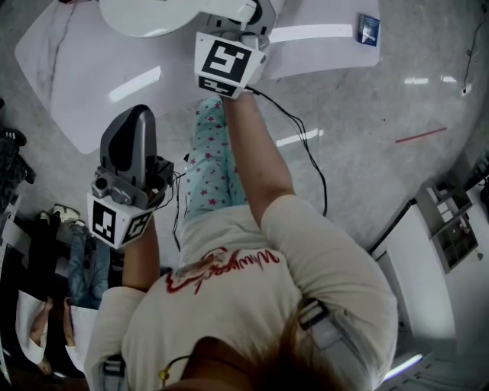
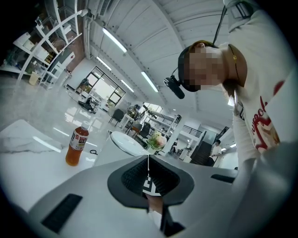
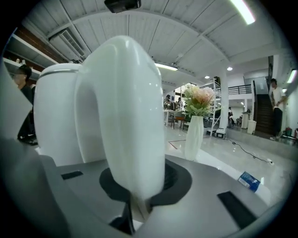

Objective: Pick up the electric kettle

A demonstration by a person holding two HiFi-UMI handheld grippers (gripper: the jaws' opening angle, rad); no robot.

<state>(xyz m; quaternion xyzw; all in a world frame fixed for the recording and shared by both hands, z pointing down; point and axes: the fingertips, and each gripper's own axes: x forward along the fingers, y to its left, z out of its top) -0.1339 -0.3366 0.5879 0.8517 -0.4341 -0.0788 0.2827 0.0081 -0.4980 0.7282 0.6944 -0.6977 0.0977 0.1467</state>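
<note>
- The right gripper [image 1: 248, 19] is stretched out over the white table [image 1: 84, 76], right at the electric kettle [image 1: 141, 17]. The kettle stands on the tabletop near the far edge of the head view, its round body just to the left of the jaws.
- In the right gripper view, the right gripper [image 3: 135, 195] has its dark pads clamped on the kettle's handle [image 3: 125, 116], one on each side, low on the loop.
- The handle's long axis runs upright. It arches up and away from the jaws, with the kettle's body [image 3: 56, 116] behind it to the left. The weight therefore hangs beyond and to one side of the grip, so I judge a straight upward lift is called for, with the wrist kept from rolling.
- The left gripper [image 1: 131, 137] is held back by the person's body, well apart from the kettle. The right hand is far nearer.
- The left gripper [image 2: 149, 162] has its jaws pressed together with nothing in them.
- The head view shows how the two arms lie but hides the handle under the right gripper. Only the right gripper view shows the grip.
- That view also shows a white vase [image 3: 193, 137] of flowers and a blue packet [image 3: 249, 181] on the table.
- An orange drink bottle [image 2: 77, 146] shows only in the left gripper view.
</note>
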